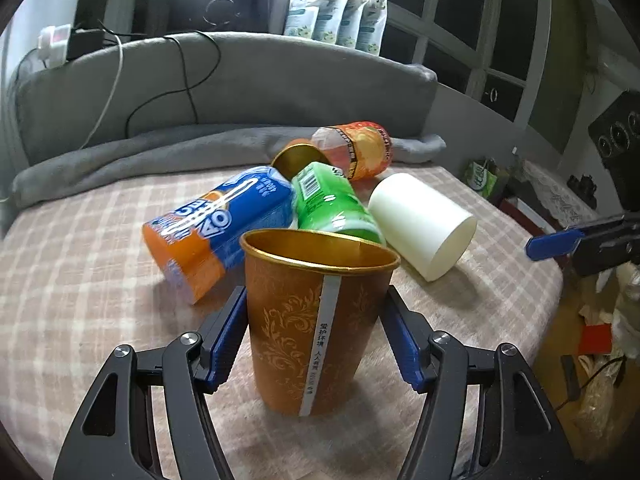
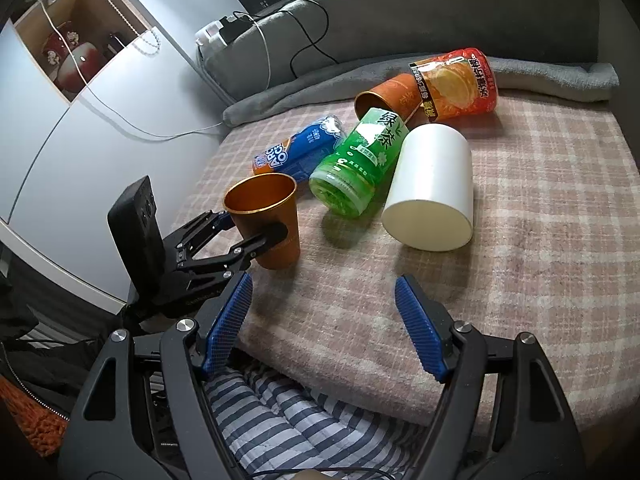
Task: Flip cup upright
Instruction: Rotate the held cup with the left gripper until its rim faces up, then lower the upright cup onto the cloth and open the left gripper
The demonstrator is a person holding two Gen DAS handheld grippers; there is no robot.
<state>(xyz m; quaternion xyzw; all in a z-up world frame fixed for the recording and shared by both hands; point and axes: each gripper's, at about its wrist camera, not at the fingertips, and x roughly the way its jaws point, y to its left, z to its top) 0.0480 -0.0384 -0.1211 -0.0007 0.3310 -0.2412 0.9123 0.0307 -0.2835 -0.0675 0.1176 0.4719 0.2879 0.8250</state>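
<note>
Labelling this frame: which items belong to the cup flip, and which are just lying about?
Job: brown cup, upright between the left gripper fingers.

Lying about: second brown cup, white cup, green tea bottle, blue bottle, orange bottle, all lying down.

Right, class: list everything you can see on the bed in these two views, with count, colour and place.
Upright paper cup: one, brown and gold, near edge, between the left tool's fingers.
Lying paper cup: one, brown, far end.
Blue-orange bottle: one, on its side, left.
Green tea bottle: one, on its side, middle.
Orange bottle: one, on its side, far.
White cup: one, on its side, right.
Grey blanket: one, along the headboard.
Left tool: around the upright cup.
Right tool: open, empty.
</note>
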